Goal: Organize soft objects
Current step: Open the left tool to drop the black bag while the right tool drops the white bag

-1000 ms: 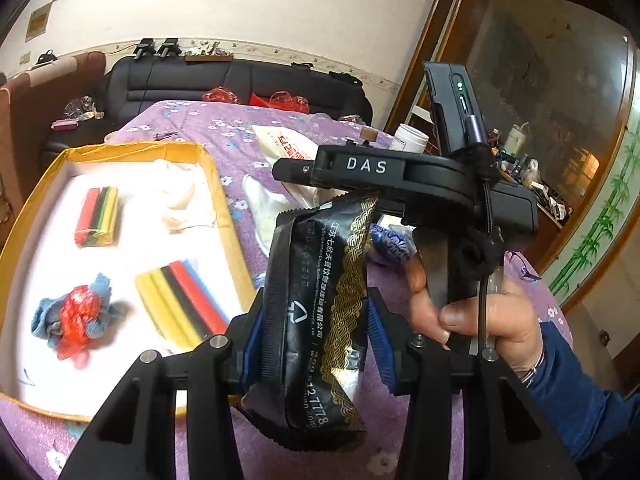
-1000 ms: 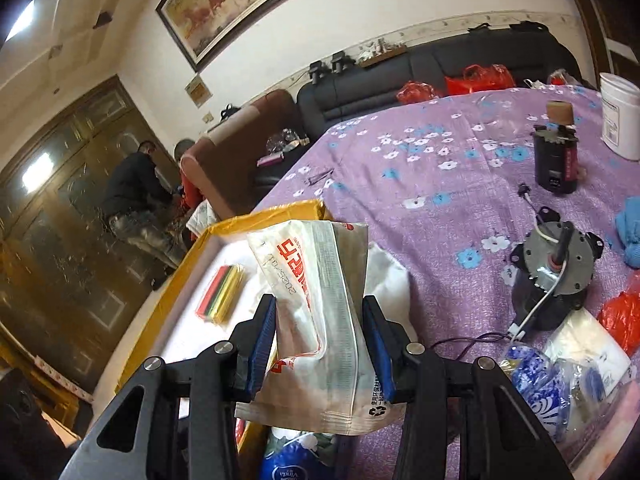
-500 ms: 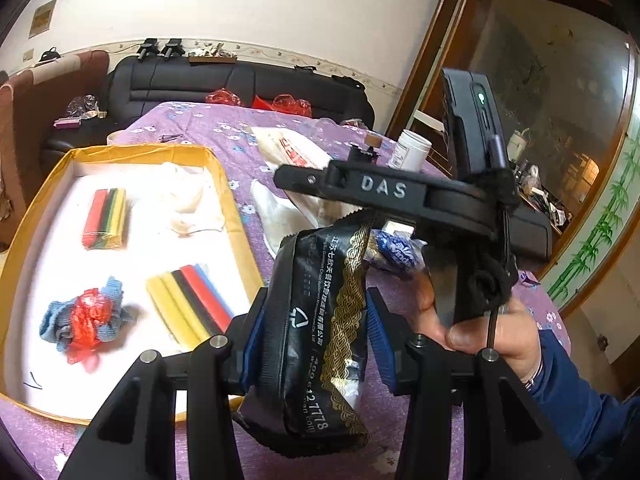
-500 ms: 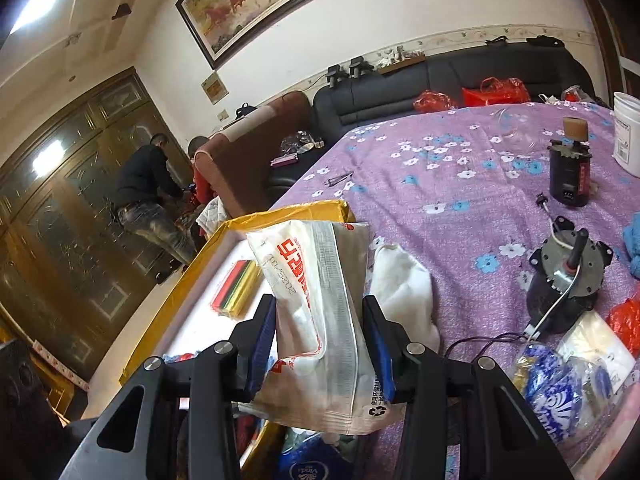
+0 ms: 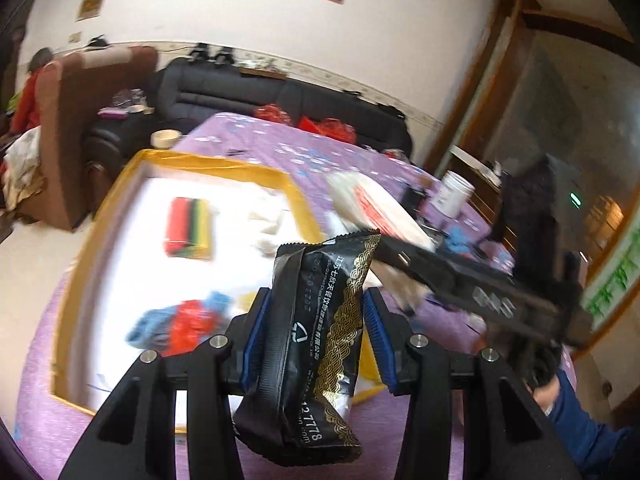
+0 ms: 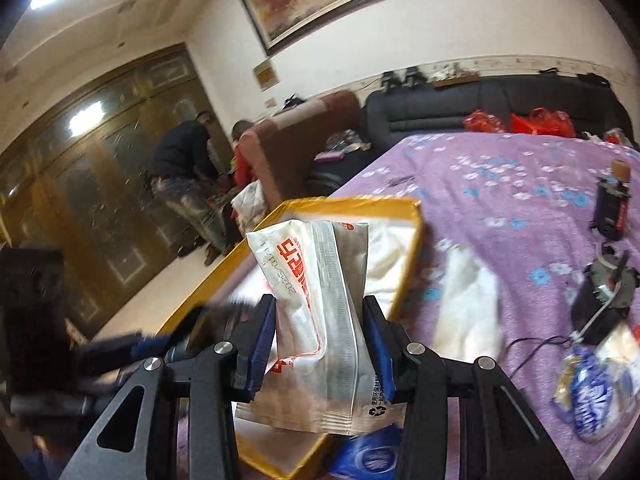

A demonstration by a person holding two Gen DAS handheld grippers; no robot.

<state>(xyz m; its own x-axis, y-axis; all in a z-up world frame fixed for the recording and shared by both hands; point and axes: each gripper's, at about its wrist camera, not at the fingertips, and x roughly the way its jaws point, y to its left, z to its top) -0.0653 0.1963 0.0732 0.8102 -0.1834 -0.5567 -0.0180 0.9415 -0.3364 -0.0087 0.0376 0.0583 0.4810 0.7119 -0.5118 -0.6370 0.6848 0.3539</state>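
My left gripper (image 5: 318,338) is shut on a black packet with gold pattern (image 5: 316,340), held above the near right corner of the yellow-rimmed white tray (image 5: 224,160). My right gripper (image 6: 320,344) is shut on a white packet with red print (image 6: 320,320), held over the tray's right rim (image 6: 408,256). The right gripper and its white packet (image 5: 376,208) show at the right in the left wrist view. In the tray lie a striped cloth bundle (image 5: 188,228), a blue cloth with red plastic (image 5: 180,324) and a white cloth (image 5: 272,224).
On the purple flowered tablecloth (image 6: 500,184) lie a white cloth (image 6: 468,304), a small motor with wires (image 6: 604,296), a blue-printed bag (image 6: 592,396), a dark bottle (image 6: 612,208) and a white jar (image 5: 456,194). A black sofa (image 5: 280,96) stands behind the table.
Both grippers have swung left toward the tray with their packets still held. The view is motion-blurred. The right gripper now sits further right and lower in the left wrist view.
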